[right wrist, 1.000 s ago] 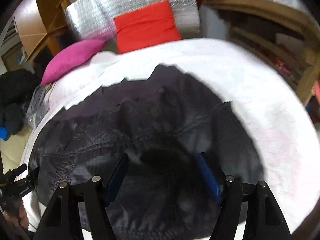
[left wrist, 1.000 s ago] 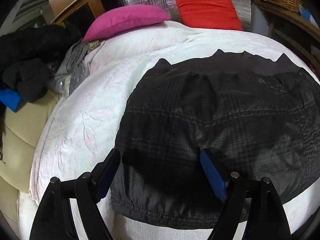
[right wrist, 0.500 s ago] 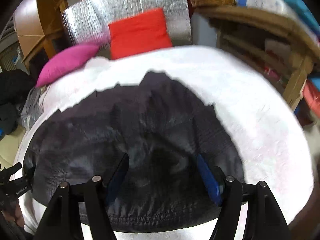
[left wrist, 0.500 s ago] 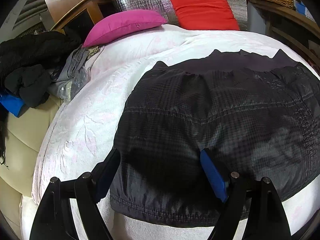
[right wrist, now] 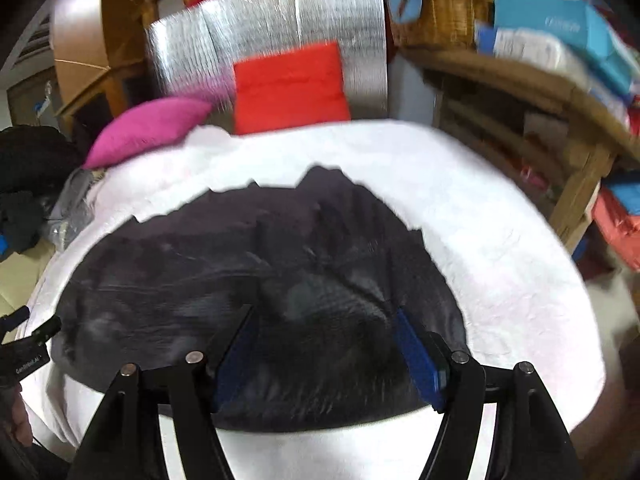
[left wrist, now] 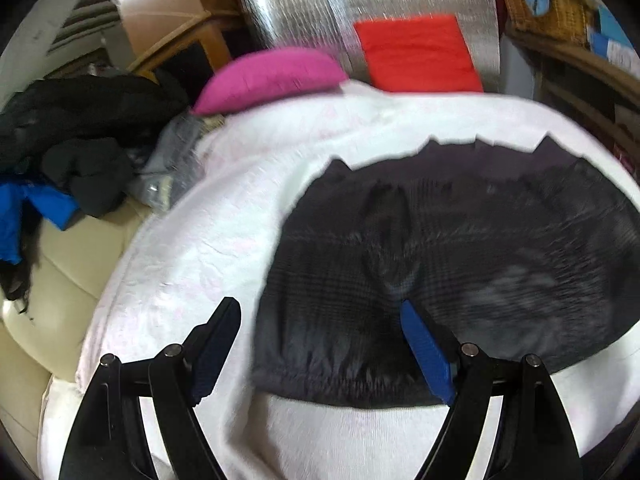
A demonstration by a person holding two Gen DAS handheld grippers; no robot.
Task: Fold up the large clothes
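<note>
A dark checked garment (left wrist: 460, 264) lies folded flat on the white bed cover (left wrist: 224, 208), its ribbed hem at the far side. In the left wrist view my left gripper (left wrist: 320, 312) hangs open above the garment's near left corner, nothing between its blue pads. The right wrist view shows the same garment (right wrist: 248, 276) spread below my right gripper (right wrist: 326, 320), which is also open and holds nothing. Both grippers are clear of the cloth. The other gripper's black body (right wrist: 24, 344) shows at the left edge of the right wrist view.
A pink cushion (left wrist: 272, 76) and a red cushion (left wrist: 416, 52) lean against a silver foil panel (left wrist: 360, 4) at the bed's far end. A heap of black and blue clothes (left wrist: 68, 152) lies on a cream sofa at left. Wooden shelves (right wrist: 532, 108) stand at right.
Both grippers have pulled back and risen from the garment, so more white cover shows in front of it. Their jaws stayed open. The garment has not moved.
</note>
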